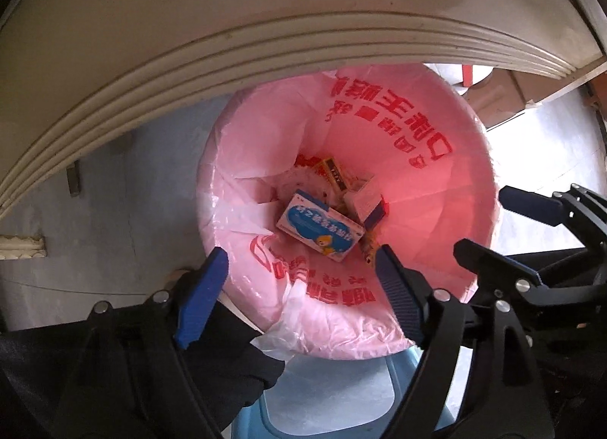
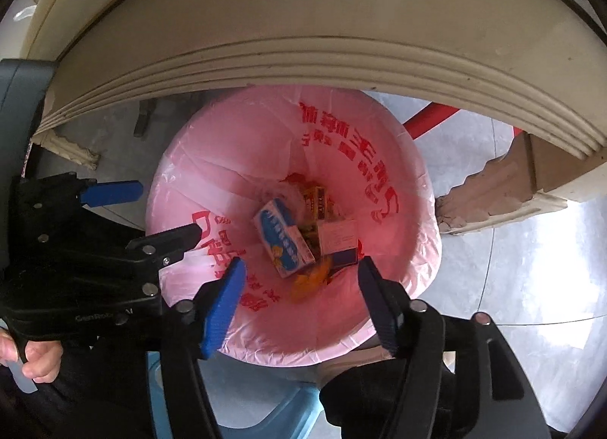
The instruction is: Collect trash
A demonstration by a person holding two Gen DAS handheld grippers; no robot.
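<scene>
Drop step looks done: left gripper (image 1: 299, 298) and right gripper (image 2: 299, 302) both hang spread and empty above the pink-lined bin (image 1: 447, 181), boxes (image 1: 320, 226) at its bottom; next, fetch more trash.

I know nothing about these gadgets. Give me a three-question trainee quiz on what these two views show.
1. True or false: the left gripper holds a box.
2. What lines the bin? A) pink bag B) black bag C) nothing
3. Fill in: the blue-and-white box lies ____ the bin.

Key: 1 false, both it and the right gripper stand open and empty above the bin; 2 A, the pink bag; 3 inside.
</scene>
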